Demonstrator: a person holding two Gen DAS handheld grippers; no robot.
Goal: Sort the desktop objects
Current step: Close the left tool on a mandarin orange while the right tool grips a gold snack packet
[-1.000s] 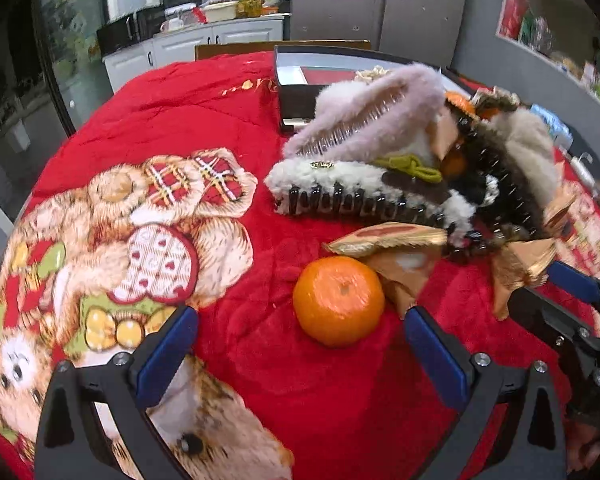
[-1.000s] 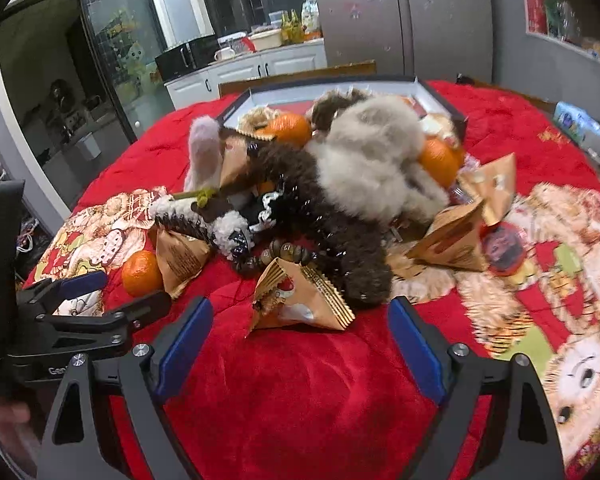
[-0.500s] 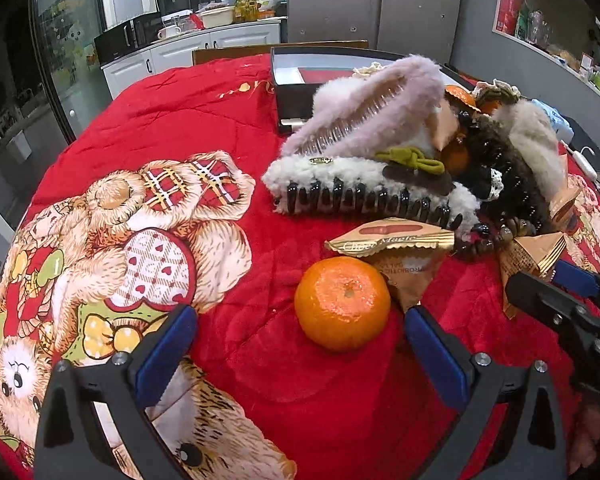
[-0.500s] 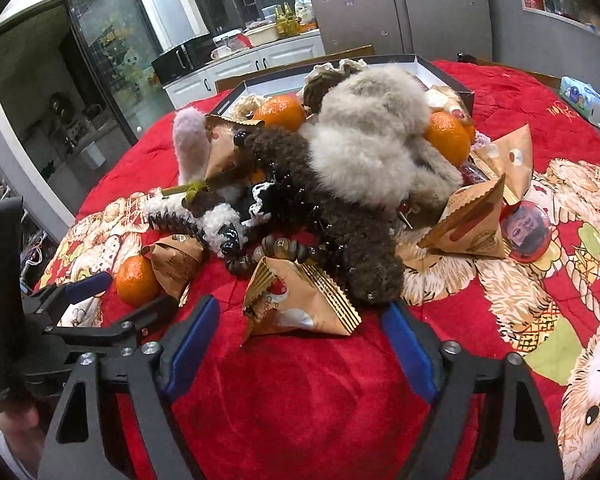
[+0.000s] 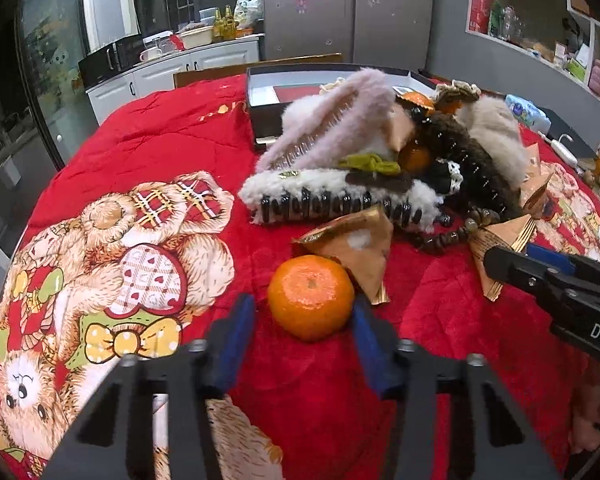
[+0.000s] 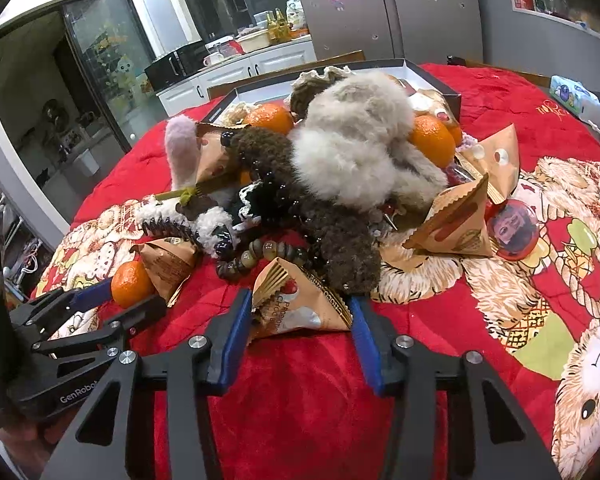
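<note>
The left gripper [image 5: 304, 316] is closing around a mandarin [image 5: 310, 297] that sits on the red quilted cloth [image 5: 172, 136]; one blue pad touches the fruit's right side, the other stands just clear of its left. The right gripper [image 6: 300, 312] is closing too, with a brown triangular snack packet [image 6: 300, 304] between its pads, both of which look to be meeting the packet's ends.

From the right wrist view the whole heap shows: a grey fluffy hair claw [image 6: 356, 148] on top, a dark brown fuzzy claw [image 6: 324, 224] beneath it, more mandarins, a string of beads [image 6: 260, 256], further packets and a round red-rimmed badge [image 6: 514, 232] toward the right edge of the cloth. The left wrist view shows instead a pink fluffy claw [image 5: 340, 120] and a white one with black teeth [image 5: 340, 196], and the open black box [image 5: 268, 92] at the far edge.

The cloth is printed with teddy bears. Behind stand white kitchen cabinets [image 5: 180, 72], a steel fridge [image 5: 348, 12] and wall shelves.
</note>
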